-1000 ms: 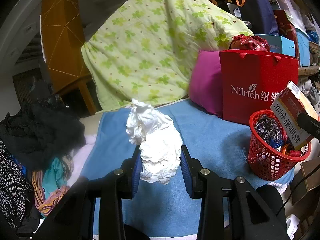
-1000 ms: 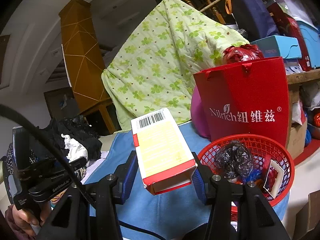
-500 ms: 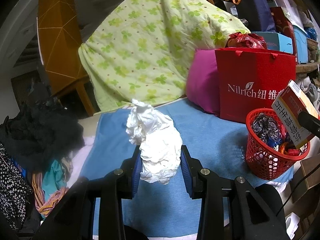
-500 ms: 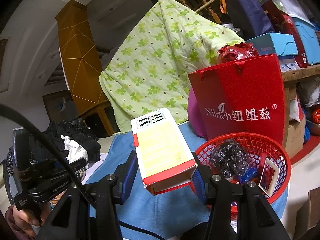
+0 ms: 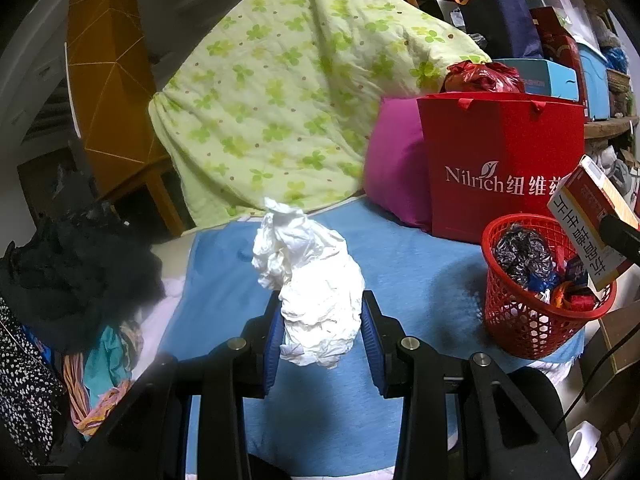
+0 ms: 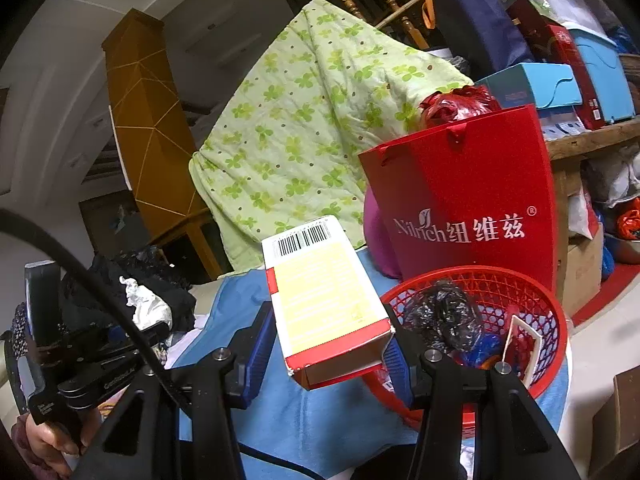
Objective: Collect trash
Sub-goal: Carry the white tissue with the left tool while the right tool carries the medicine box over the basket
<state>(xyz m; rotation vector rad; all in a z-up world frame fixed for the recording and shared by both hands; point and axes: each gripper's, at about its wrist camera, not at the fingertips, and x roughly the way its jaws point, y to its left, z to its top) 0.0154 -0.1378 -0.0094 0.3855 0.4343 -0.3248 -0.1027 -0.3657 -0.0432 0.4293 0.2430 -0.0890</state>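
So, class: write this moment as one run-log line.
left gripper: shut on crumpled tissue | right gripper: shut on carton, beside red basket | drop: pending

**Count of things in view**

Two black two-finger grippers: the left gripper and the right gripper. One crumpled white paper wad. One yellow-and-red cardboard box. One red plastic mesh basket, lower right. One red paper gift bag. One green clover-print quilt, upper centre. One magenta cushion. One blue cloth.
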